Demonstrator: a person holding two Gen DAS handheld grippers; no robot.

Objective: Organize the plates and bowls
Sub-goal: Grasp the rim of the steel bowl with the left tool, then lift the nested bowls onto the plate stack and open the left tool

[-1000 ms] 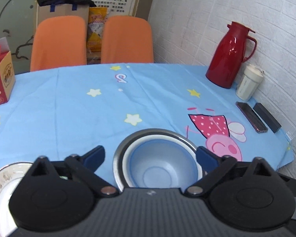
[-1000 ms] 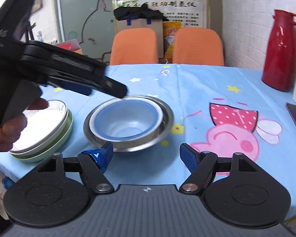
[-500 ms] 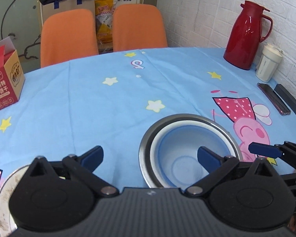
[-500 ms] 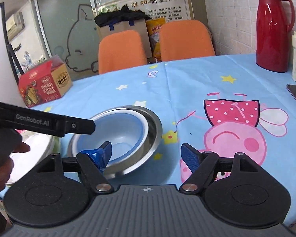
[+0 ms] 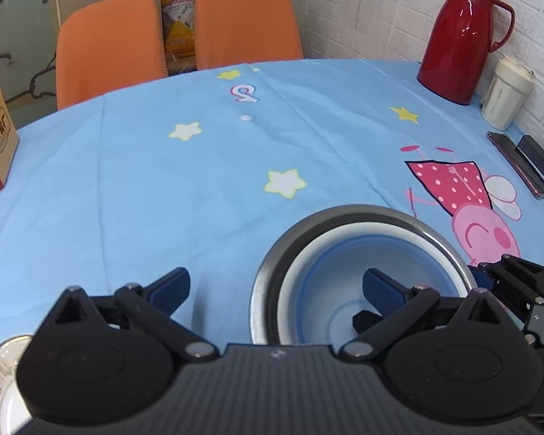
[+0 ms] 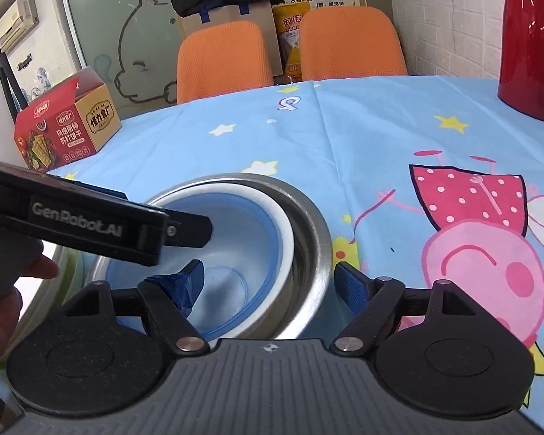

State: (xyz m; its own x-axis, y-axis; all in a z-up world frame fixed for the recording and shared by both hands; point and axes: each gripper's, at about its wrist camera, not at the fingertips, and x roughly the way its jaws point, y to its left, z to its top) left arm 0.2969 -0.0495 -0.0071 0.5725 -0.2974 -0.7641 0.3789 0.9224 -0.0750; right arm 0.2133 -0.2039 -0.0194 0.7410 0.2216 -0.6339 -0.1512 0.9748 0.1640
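- Right wrist view: the right gripper (image 6: 268,277) has its jaws apart, and they have just been opening. One finger hangs inside the blue bowl (image 6: 235,253) and the other is outside the metal bowl (image 6: 308,232), so the near right rims of the nested bowls sit between the fingers. The pads do not press on them yet.
- The left gripper (image 5: 275,286) is spread wide and holds nothing. Its right finger hangs over the blue bowl and its left finger is over the bare tablecloth (image 5: 199,166).
- The bowls are round, so they have no long side. They lie just ahead of and below both grippers. The right gripper looks better placed to grab a rim, I think.
- Bowls: three, one inside the other. Metal outside, white bowl (image 6: 286,224) in the middle, blue inside.
- Plates: a stack of plates (image 5: 0,384) just left of the bowls. I cannot count them here.
- Further out: one red jug (image 5: 460,36), one white cup (image 5: 504,98), two dark flat things (image 5: 526,166) by the wall, one red box (image 6: 65,123), two orange chairs (image 6: 225,61).
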